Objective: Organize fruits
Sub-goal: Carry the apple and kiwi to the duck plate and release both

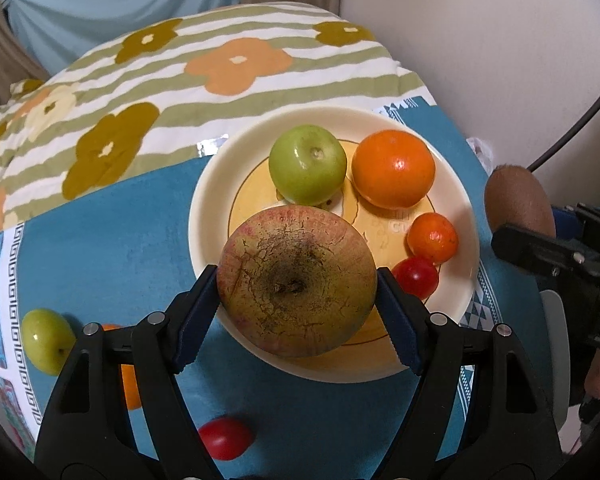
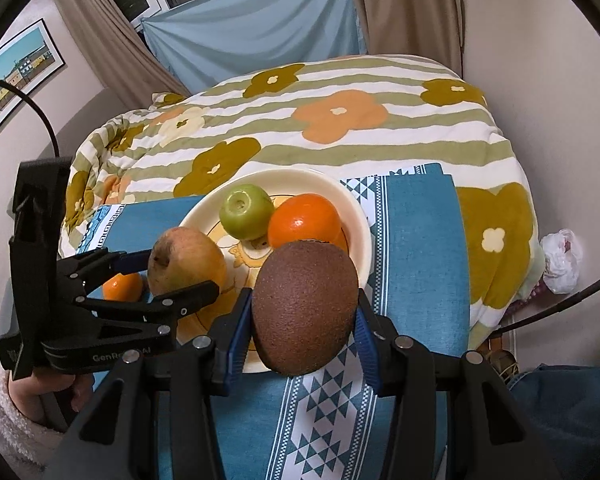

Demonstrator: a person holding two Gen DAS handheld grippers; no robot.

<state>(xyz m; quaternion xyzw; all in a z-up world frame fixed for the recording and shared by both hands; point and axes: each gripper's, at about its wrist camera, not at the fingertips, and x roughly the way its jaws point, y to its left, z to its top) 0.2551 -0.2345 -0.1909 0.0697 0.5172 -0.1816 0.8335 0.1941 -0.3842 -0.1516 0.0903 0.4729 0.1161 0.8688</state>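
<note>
My left gripper point(image 1: 298, 286) is shut on a large reddish-yellow apple point(image 1: 296, 280) and holds it over the near edge of a cream plate point(image 1: 208, 216). On the plate lie a green apple point(image 1: 308, 164), a large orange point(image 1: 394, 168), a small orange point(image 1: 432, 238) and a red tomato point(image 1: 416, 278). My right gripper point(image 2: 302, 316) is shut on a brown kiwi point(image 2: 306, 308) just right of the plate point(image 2: 360, 228); the kiwi also shows in the left wrist view point(image 1: 518, 204). The left gripper point(image 2: 172, 276) with its apple point(image 2: 186, 266) shows in the right wrist view.
On the blue patterned cloth point(image 1: 112, 252) lie a small green apple point(image 1: 46, 340), an orange point(image 1: 130, 388) partly hidden by my left finger, and a red tomato point(image 1: 226, 438). A flowered striped blanket point(image 1: 220, 68) lies behind. A white plastic bag point(image 2: 562, 260) sits at right.
</note>
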